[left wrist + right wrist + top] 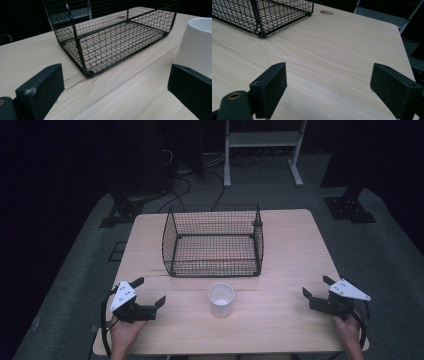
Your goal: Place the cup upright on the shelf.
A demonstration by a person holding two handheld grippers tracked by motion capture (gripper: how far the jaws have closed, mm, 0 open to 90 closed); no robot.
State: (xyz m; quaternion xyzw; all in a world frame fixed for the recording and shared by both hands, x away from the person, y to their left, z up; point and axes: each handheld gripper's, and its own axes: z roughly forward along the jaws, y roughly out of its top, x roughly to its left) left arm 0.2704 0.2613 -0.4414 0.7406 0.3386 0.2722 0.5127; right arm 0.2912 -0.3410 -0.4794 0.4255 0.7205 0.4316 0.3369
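Your table [290, 250] layout: wire basket [213, 241] sits centre, toward the far edge. Cup [221, 299] stands upright on the table just in front of the basket's near wall, apart from it. Your left gripper [149, 293] is left of the cup, your right gripper [315, 287] well to its right, cup between them. A stand [263, 151] on the floor behind the table.

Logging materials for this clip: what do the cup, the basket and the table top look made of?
Cup: smooth matte white, with no gloss or handle; probably plastic or paper, hard to tell which.
Basket: thin wire welded in a fine grid on thicker rods, black coated; looks like metal.
Table: pale wood-grain surface with an even matte sheen; likely laminate or veneer rather than solid wood.
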